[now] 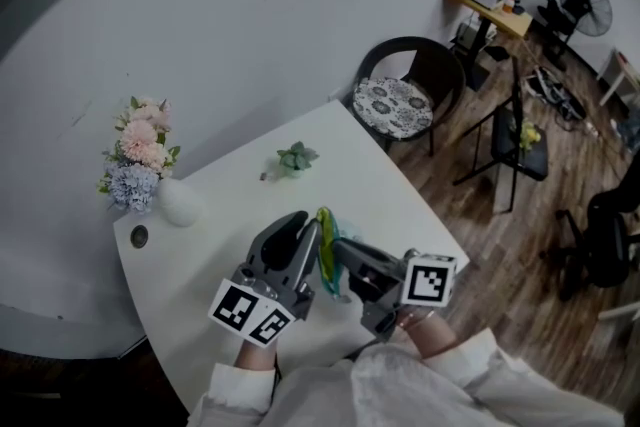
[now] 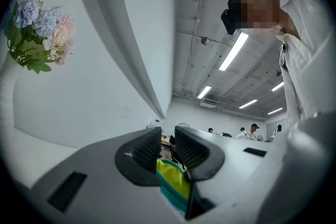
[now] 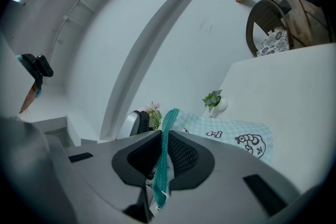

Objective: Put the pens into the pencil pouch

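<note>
The light-blue checked fabric pencil pouch [image 1: 326, 253], with a teal zip edge and a yellow-green lining, is hanging between the two grippers over the near part of the round white table [image 1: 240, 205]. Whether its underside is touching the tabletop cannot be told. The left gripper [image 1: 303, 223] is pinching one side of the pouch's mouth: in the left gripper view its jaws are pressing on the yellow-green and teal fabric [image 2: 173, 178]. The right gripper [image 1: 338, 251] is clamping the opposite side, the teal zip strip [image 3: 165, 157] running upright between its ribbed pads while the checked body with small printed figures [image 3: 236, 136] is spreading out beyond them. The two sets of jaws are standing just beside each other.

Farther back on the table a small green plant in a white pot [image 1: 296, 157] is standing near the far edge, and a white vase of pink and blue flowers [image 1: 150, 170] is sitting at the left by the wall. Beyond the table, a black chair with a patterned cushion [image 1: 400, 103] is standing on the wooden floor [image 1: 500, 245].
</note>
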A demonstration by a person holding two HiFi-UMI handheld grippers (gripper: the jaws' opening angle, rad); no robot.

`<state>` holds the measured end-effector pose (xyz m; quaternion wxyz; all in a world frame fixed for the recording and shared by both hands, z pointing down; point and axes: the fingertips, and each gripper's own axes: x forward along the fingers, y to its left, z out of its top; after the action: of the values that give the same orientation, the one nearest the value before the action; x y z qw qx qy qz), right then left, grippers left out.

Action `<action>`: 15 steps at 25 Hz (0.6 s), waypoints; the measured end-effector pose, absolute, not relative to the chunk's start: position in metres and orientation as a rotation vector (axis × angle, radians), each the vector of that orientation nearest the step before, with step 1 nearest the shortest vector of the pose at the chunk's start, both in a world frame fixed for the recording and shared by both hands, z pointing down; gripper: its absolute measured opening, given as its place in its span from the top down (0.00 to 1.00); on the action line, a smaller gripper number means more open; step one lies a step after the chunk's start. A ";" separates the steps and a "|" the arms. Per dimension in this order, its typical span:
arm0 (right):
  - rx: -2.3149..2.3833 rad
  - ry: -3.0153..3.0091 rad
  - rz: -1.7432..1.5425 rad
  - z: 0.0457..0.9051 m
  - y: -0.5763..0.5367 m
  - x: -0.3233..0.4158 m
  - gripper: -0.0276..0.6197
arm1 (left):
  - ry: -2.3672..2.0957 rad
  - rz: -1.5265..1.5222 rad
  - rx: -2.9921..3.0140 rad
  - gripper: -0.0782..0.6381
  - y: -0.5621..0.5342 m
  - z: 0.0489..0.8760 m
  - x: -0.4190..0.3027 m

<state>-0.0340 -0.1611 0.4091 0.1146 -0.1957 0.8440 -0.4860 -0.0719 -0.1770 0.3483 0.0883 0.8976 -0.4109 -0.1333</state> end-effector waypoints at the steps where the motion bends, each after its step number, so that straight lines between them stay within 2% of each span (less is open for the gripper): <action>1: -0.579 2.486 -1.415 0.409 -0.161 -0.033 0.90 | -1.227 -0.387 2.670 0.80 -0.176 0.350 -0.072; 15: -0.664 2.667 -1.282 0.405 -0.166 -0.011 0.90 | -1.292 -0.253 2.584 0.80 -0.163 0.379 -0.085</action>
<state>-0.0105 -0.1660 0.4053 0.0546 -0.2185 0.8781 -0.4222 -0.0853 -0.1626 0.3787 0.1203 0.8845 -0.4423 -0.0866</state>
